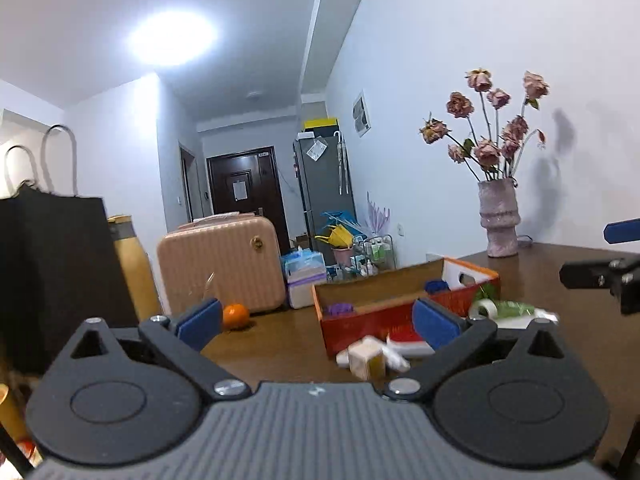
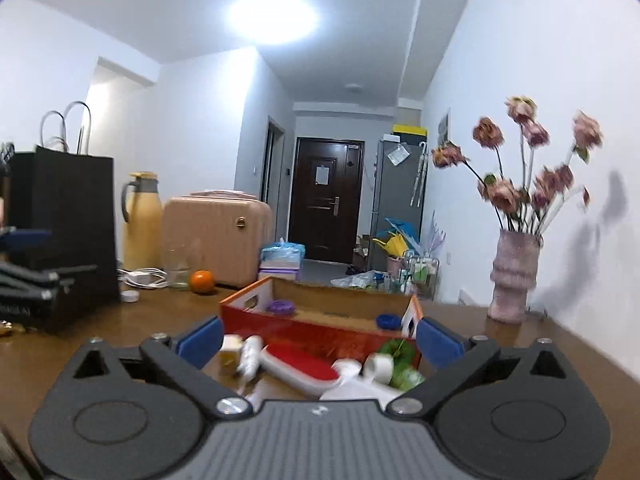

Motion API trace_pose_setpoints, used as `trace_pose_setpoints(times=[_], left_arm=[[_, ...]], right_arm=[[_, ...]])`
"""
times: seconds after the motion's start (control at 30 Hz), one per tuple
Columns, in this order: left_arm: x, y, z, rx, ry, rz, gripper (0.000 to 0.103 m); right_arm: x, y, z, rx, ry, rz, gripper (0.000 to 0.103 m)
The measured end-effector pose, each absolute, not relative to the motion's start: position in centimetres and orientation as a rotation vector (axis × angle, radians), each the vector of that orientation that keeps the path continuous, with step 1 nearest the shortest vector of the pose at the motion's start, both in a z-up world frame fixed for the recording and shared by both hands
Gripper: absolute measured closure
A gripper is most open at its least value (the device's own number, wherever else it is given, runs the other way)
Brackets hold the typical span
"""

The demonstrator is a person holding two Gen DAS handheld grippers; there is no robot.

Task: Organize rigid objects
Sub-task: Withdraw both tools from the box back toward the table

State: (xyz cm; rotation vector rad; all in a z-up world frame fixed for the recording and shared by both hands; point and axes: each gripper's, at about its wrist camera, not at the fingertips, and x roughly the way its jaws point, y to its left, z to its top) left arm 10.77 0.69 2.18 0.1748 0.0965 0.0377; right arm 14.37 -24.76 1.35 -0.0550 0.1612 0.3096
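An orange-red cardboard box (image 1: 360, 322) (image 2: 320, 334) sits open on the brown table; a purple item (image 2: 281, 306) and a blue lid (image 2: 387, 321) lie inside. In front of it lie a red-and-white flat object (image 2: 304, 368), a small white bottle (image 2: 250, 356), a white cube (image 1: 366, 358), a tape roll (image 1: 483, 309) (image 2: 378, 367) and a green item (image 2: 400, 354). My left gripper (image 1: 318, 320) is open and empty, just short of the box. My right gripper (image 2: 320, 340) is open and empty above the loose items. The right gripper also shows in the left wrist view (image 1: 600, 272).
An orange (image 2: 201, 281) (image 1: 235, 315), a glass jar (image 2: 179, 266), a yellow thermos (image 2: 140, 220), a pink case (image 2: 216, 240) and a black bag (image 2: 64, 216) stand at the left. A vase of dried roses (image 2: 514, 276) stands at the right by the wall.
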Motion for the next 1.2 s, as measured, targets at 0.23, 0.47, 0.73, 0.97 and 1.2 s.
trace_pose_setpoints(times=[0.23, 0.47, 0.73, 0.97, 1.2], left_arm=[[6.3, 1.9, -1.5, 0.129, 0.167, 0.108, 0.000], [7.0, 1.6, -2.1, 0.122, 0.205, 0.077, 0.000], [8.9, 1.4, -2.9, 0.107, 0.266, 0.056, 0.000], [12.8, -0.3, -3.2, 0.107, 0.324, 0.018, 0.000], [19.8, -4.2, -3.2, 0.070, 0.404, -0.087, 0.000]], right_arm=[[7.6, -24.5, -2.3, -0.048, 0.170, 0.256, 0.000], [7.5, -25.0, -3.5, 0.017, 0.218, 0.198, 0.000], [9.6, -25.7, -4.3, 0.049, 0.251, 0.191, 0.000], [13.8, -26.7, -5.3, 0.063, 0.310, 0.171, 0.000], [20.2, -29.0, -5.7, 0.160, 0.421, 0.218, 0.025]])
